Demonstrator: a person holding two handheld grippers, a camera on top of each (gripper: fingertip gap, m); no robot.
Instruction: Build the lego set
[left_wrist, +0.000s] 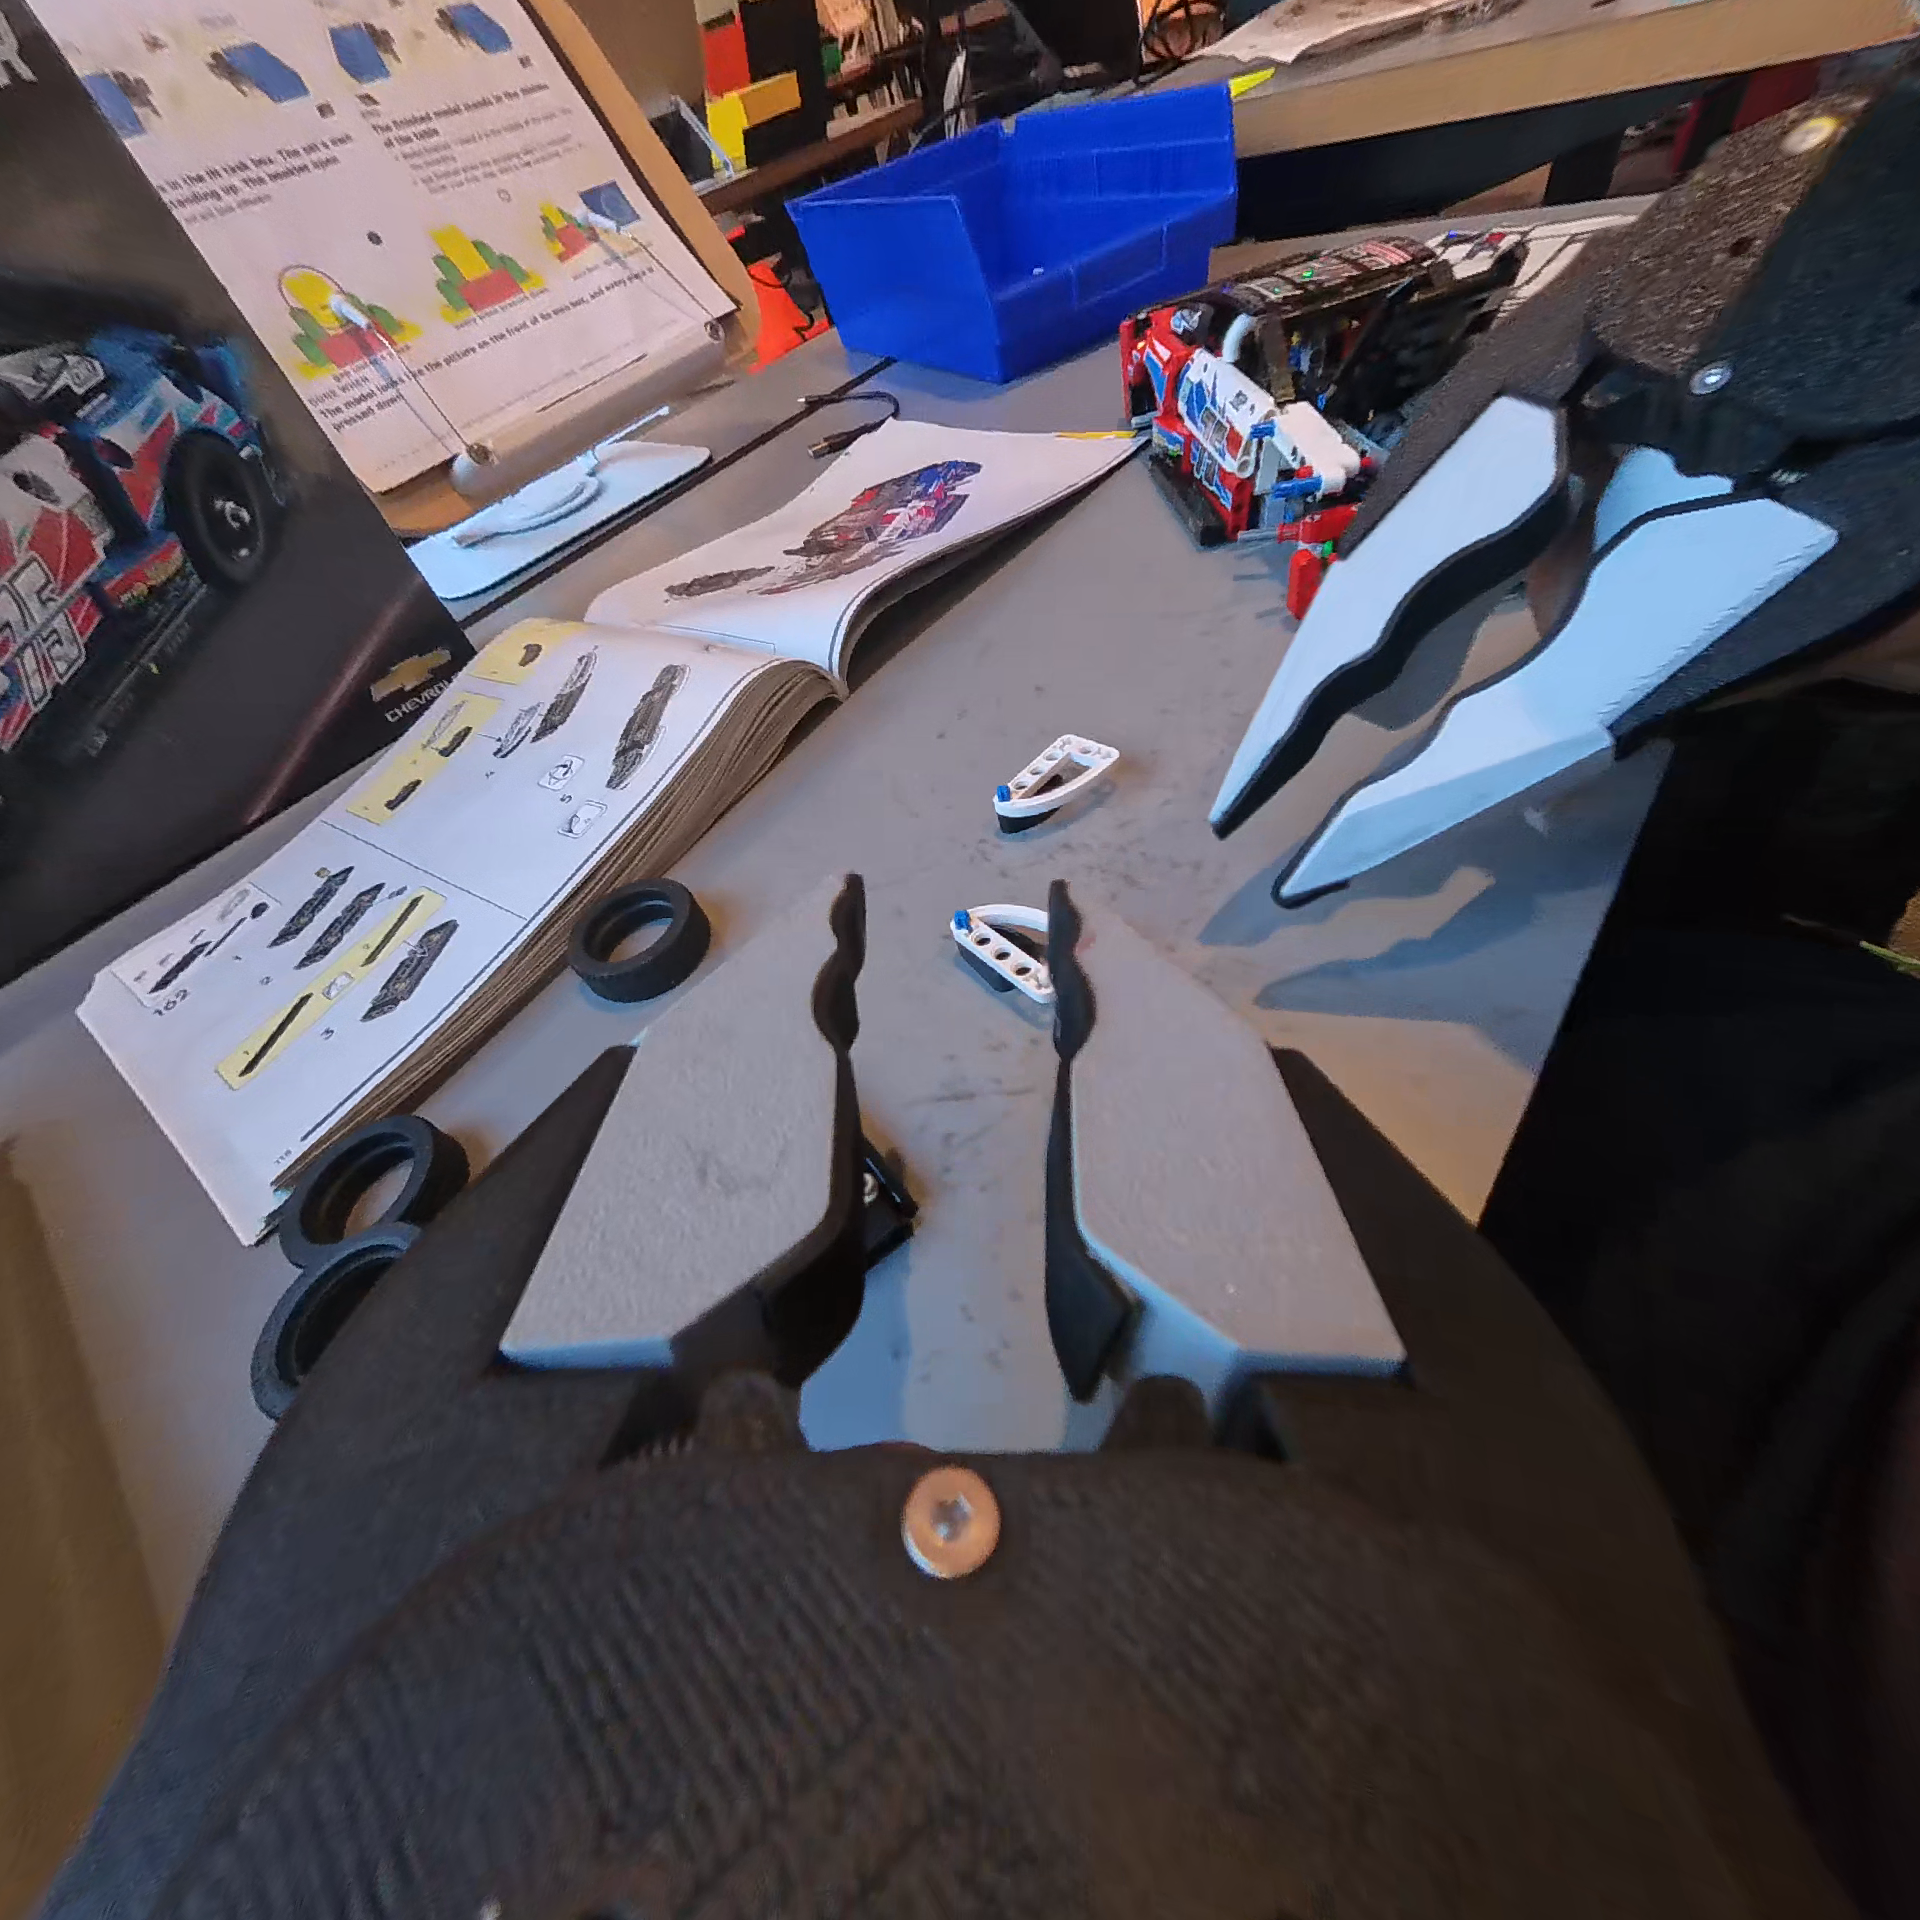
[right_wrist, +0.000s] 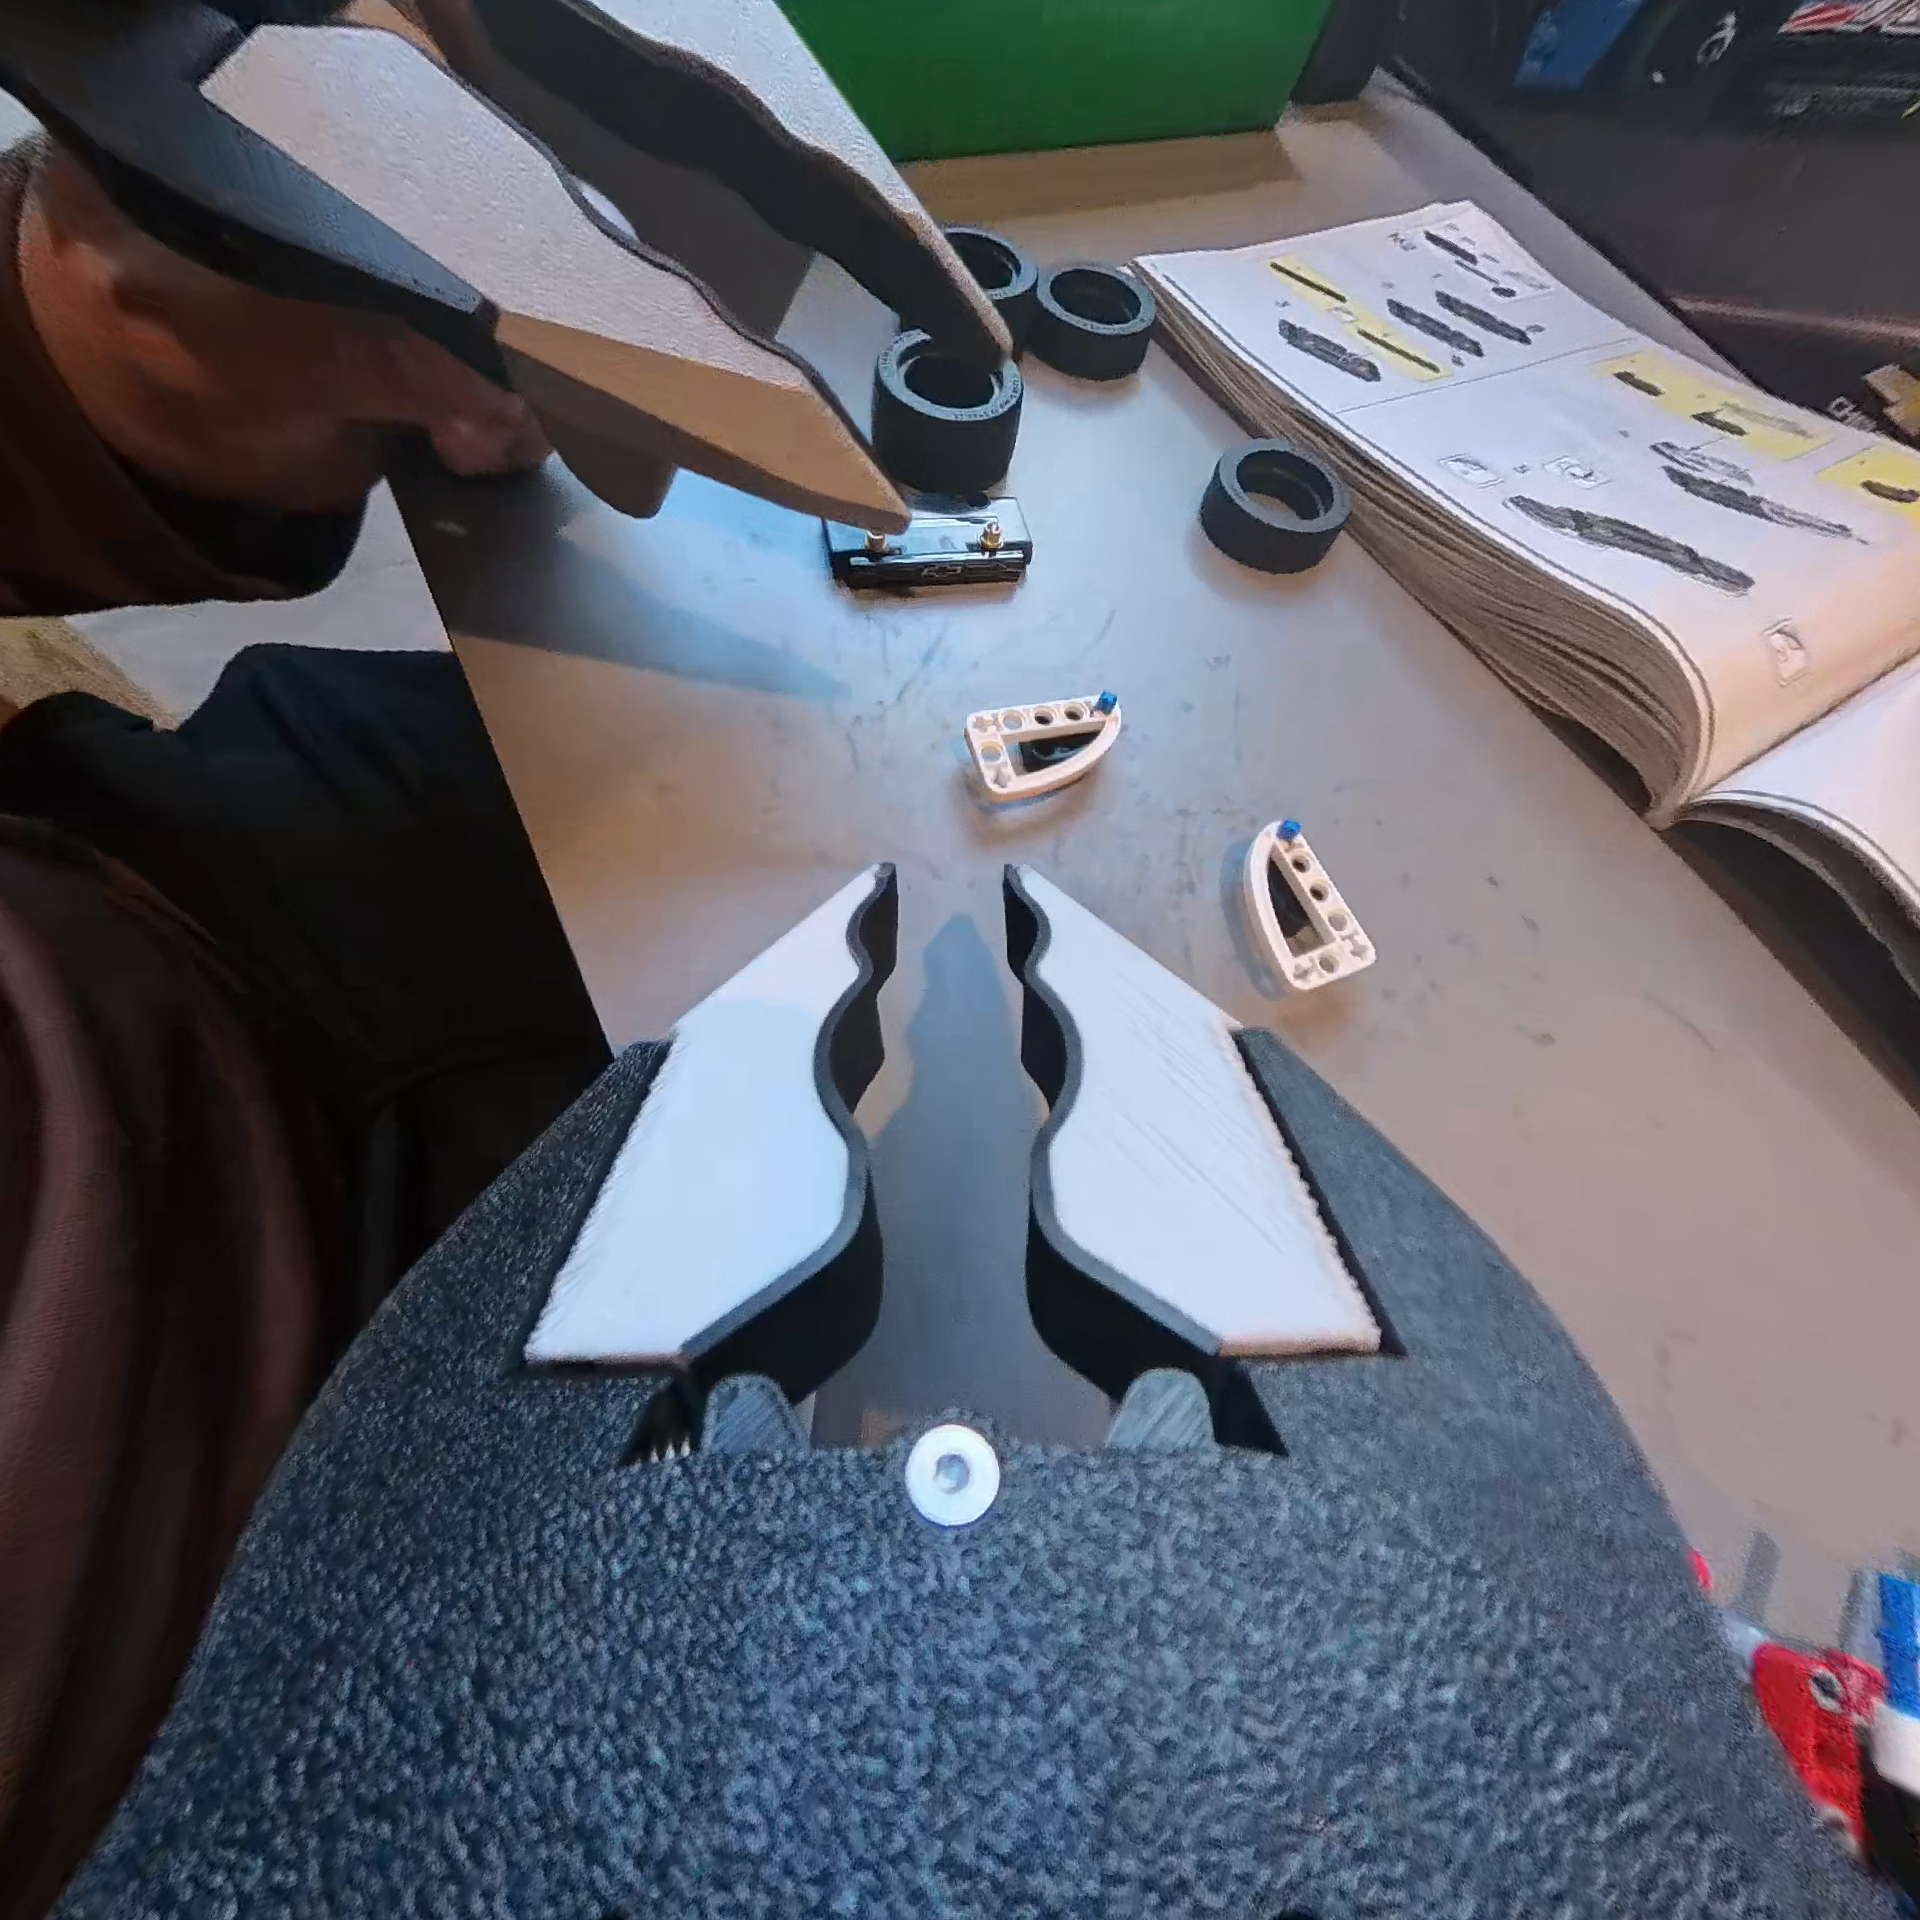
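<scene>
The table is grey and scuffed, and it carries everything I work with. At its far side sits a blue bin. Left of that a black box with a race car on it stands upright, and an instruction sheet leans on a stand beside it. The manual lies open in the middle left, its thick page stack facing me.

The half-built car, red, white and black, rests at the far right, just behind my right gripper. That gripper hangs over the table with its fingers slightly apart and nothing between them.

My left gripper sits low near the table edge, fingers apart and empty. In the right wrist view its tips come down over a small black plate piece with two pins, one tip just at its edge; I cannot tell whether it touches.

Four black tyres lie loose: one tyre just beside the manual's near corner, two more touching each other at the lower left, and a fourth behind the plate piece.

Two small white curved panels, each with a blue pin, lie on bare table: the near panel just beside my left gripper's right fingertip, the far panel beyond it, near my right gripper's tips.
</scene>
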